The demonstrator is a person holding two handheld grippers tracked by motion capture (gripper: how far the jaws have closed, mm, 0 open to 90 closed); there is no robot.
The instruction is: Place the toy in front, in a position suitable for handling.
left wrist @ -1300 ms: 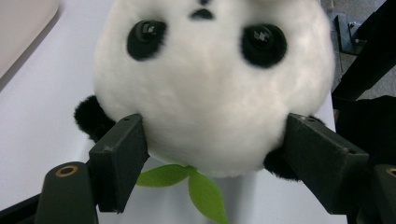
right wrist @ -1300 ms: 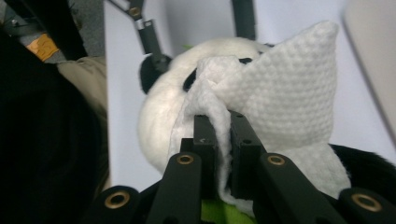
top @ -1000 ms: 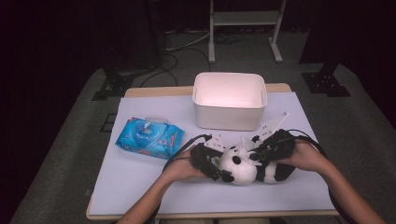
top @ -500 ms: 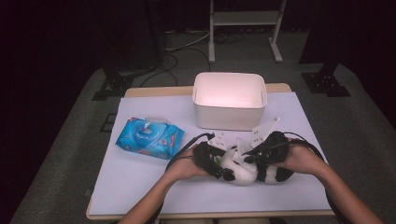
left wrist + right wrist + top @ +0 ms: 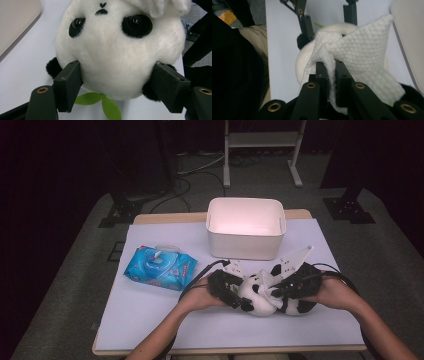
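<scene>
Two grips carry the risk; your left gripper (image 5: 117, 82) clamps the panda toy (image 5: 117, 50) near the tabletop's front edge, your right gripper (image 5: 331, 75) pinches the white wipe (image 5: 362, 52); rub hard and the soft head squirms free, or the wipe slips out.

White-covered table (image 5: 150, 320), blue wipes pack (image 5: 160, 268) at left, white tub (image 5: 246, 240) (far middle), panda plush (image 5: 260, 295) near front.

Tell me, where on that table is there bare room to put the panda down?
Bare sheet lies along the near edge of the table, below the blue wipes pack, and right of the white bin. It is crowded at centre front, where the left tool and right tool meet around the toy panda.
</scene>
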